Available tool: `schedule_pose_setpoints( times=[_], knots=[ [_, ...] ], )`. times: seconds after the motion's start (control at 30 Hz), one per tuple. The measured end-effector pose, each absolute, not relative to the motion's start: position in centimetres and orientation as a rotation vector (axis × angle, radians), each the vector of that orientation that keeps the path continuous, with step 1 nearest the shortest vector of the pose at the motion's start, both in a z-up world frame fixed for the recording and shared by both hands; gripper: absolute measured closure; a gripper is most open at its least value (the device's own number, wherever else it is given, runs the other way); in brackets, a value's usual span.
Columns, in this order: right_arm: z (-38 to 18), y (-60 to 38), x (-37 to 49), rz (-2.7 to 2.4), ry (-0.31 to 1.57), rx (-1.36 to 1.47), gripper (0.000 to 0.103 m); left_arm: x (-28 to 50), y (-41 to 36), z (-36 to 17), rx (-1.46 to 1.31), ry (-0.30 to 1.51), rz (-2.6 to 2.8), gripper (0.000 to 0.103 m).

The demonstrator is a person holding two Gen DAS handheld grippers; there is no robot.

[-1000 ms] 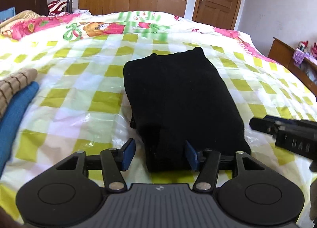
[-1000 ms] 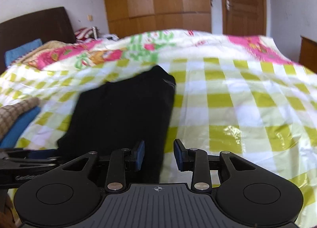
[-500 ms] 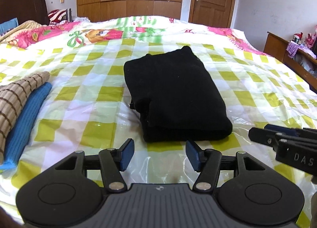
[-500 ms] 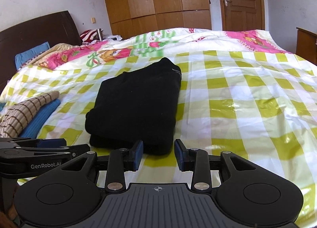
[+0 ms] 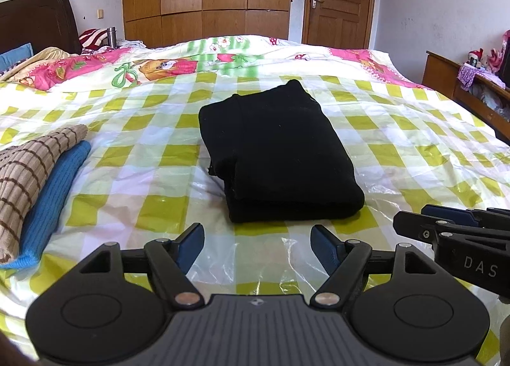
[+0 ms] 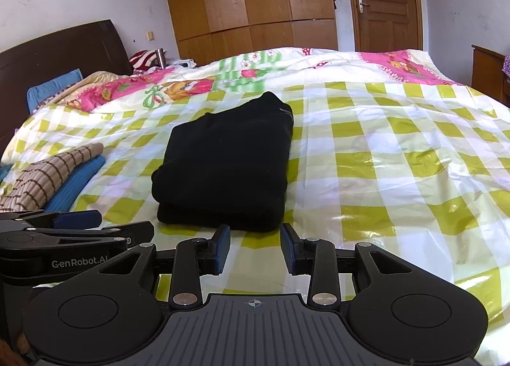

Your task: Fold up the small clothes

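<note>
The folded black garment (image 5: 277,155) lies mid-frame on the bed (image 5: 414,149), long axis running away. Left gripper (image 5: 257,246), jaws just widened, and right gripper (image 6: 255,246), equally near, hold nothing.

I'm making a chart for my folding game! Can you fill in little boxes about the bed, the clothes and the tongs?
surface: bed with yellow checked cover
black garment: folded, lying flat mid-bed
side pile: brown checked cloth on top of blue cloth, left of the black one
left tongs: open, have just been opening, nothing between them
right tongs: open, empty, short of the black garment
</note>
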State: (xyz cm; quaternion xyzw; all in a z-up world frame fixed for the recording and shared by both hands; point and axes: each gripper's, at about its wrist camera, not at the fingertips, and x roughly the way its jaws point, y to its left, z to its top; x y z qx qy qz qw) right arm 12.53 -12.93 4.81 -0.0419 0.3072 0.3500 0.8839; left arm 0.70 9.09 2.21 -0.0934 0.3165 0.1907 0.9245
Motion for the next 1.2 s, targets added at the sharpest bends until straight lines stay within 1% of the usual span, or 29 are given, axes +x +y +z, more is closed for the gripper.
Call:
schedule_pose_setpoints(
  times=[0.2,0.27,0.4,0.57,1.2],
  knots=[
    [4.5,-13.0,12.1,0.733,0.646,-0.092,0.069,0.6,8.6,2.2,-0.186,0.644,0.384,0.015],
    [4.5,-13.0,12.0,0.734,0.648,-0.094,0.069,0.6,8.6,2.2,-0.189,0.647,0.387,0.012],
    [4.4,-13.1,11.8,0.739,0.646,-0.096,0.067,0.4,8.5,2.1,-0.214,0.656,0.377,0.009],
    [4.2,-13.3,11.6,0.732,0.655,-0.095,0.067,0.2,8.6,1.7,-0.233,0.675,0.385,0.000],
    [2.8,-13.3,11.2,0.734,0.723,-0.094,0.067,1.1,8.0,0.5,-0.167,0.772,0.441,0.000]
  ],
)
